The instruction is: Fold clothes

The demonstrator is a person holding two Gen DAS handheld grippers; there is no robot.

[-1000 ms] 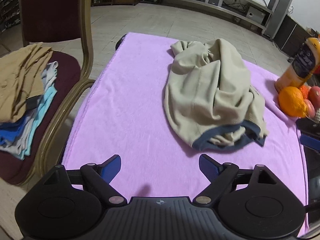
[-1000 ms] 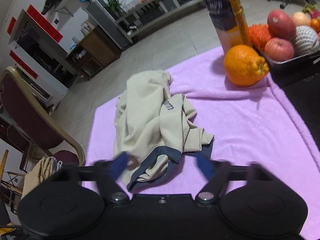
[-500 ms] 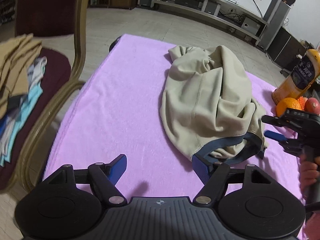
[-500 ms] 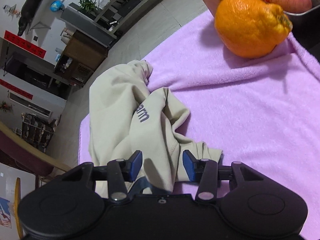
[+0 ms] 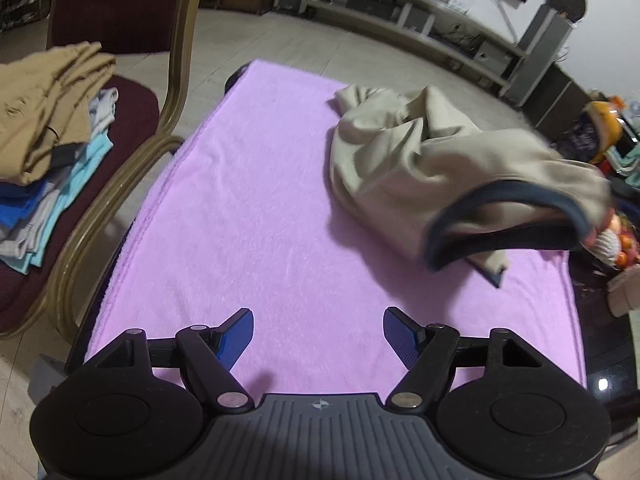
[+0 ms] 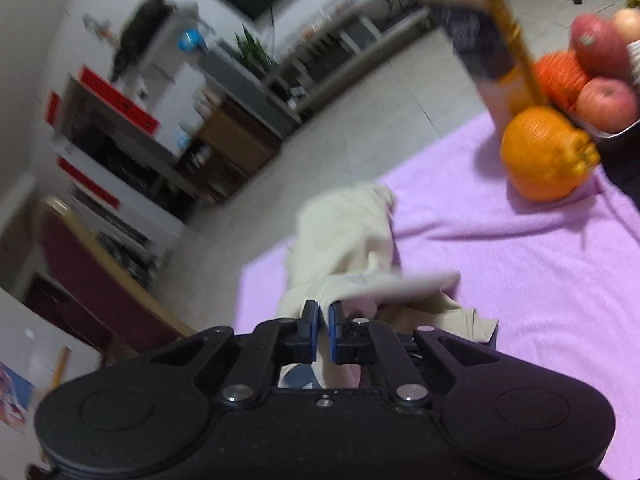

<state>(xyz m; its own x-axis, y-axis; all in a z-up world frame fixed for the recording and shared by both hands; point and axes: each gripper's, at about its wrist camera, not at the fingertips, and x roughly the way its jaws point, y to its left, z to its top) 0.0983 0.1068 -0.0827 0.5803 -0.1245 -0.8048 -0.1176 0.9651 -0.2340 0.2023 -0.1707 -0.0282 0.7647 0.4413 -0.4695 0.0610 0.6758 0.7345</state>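
- Beige garment (image 5: 404, 160) with navy-trimmed hem (image 5: 504, 200) lies crumpled on the far right part of the pink towel (image 5: 260, 220); its near hem end is lifted off the towel.
- Right gripper (image 6: 324, 320): jaws have just been closing and are now clamped on a fold of the beige cloth near the hem.
- Left gripper (image 5: 318, 332): jaws apart, nothing between them, hovering over bare towel, well apart from the garment.
- Handling, judged: light, soft, limp knit; drapes and sags from a single pinch, not fragile, not slippery on the towel pile.
- Hold points, judged: trimmed hem band is thickest and easiest to pinch; second grip belongs on the opposite hem corner, to spread the piece flat.
- Orange (image 6: 548, 152) and bottle (image 6: 484, 44) stand near the towel's right edge; a swinging cloth could brush them.
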